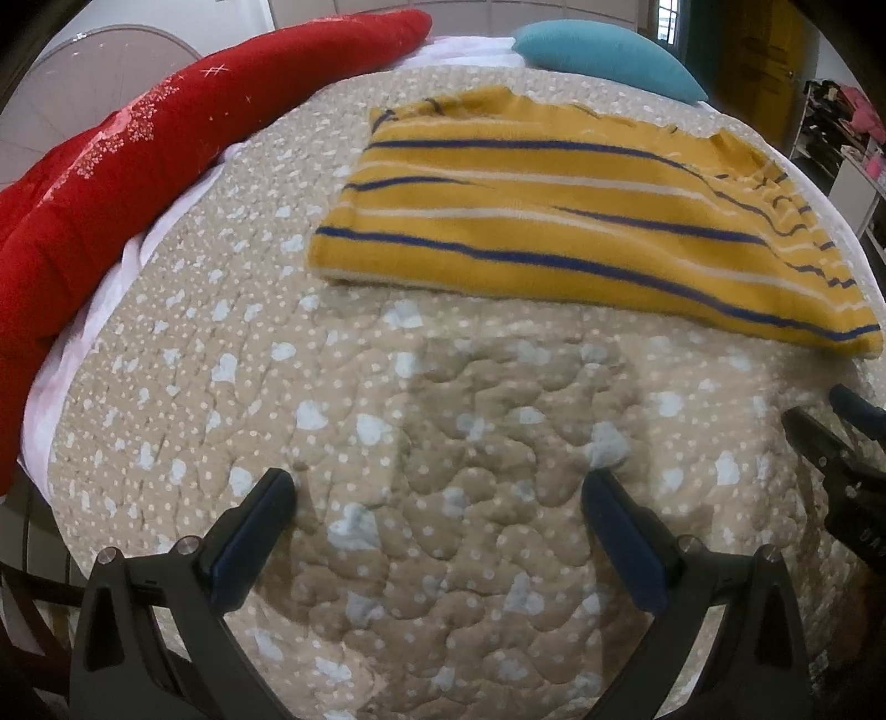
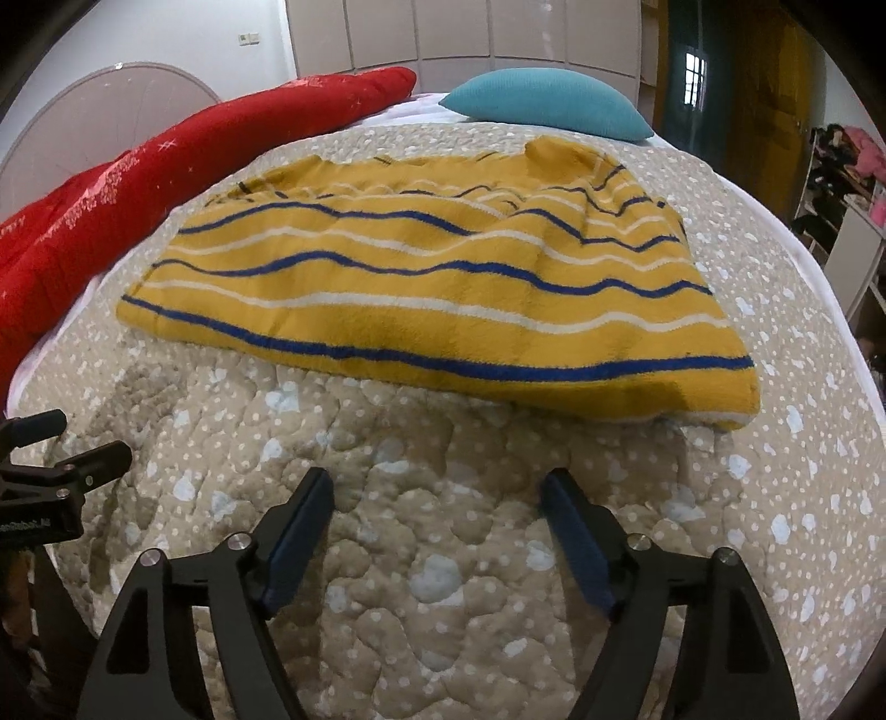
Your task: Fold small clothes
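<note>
Quilted bedcover (image 1: 432, 399), tan with pale dots and light blue hearts, was the working surface we recorded; a white sheet (image 1: 83, 332) showed along its left edge. Beyond it we listed a long red blanket (image 1: 111, 183) with a white sparkle print along the left side, a teal pillow (image 2: 548, 102) at the far end, a row of pale wardrobe doors (image 2: 443, 33) on the back wall, and a rack of clothes (image 2: 847, 160) at the far right.

Item of the task: one yellow garment (image 2: 443, 299) with blue and white stripes, lying on the far half of the cover, rumpled toward its right side, its near hem toward us.

Left gripper (image 1: 440, 487): we noted the jaws spread wide, nothing between them, poised over bare quilt, well short of the garment.

Right gripper (image 2: 437, 482): likewise parted wide and holding nothing, over the quilt near the garment's front hem but apart from it. Each claw appeared at the edge of the other's view, side by side.
</note>
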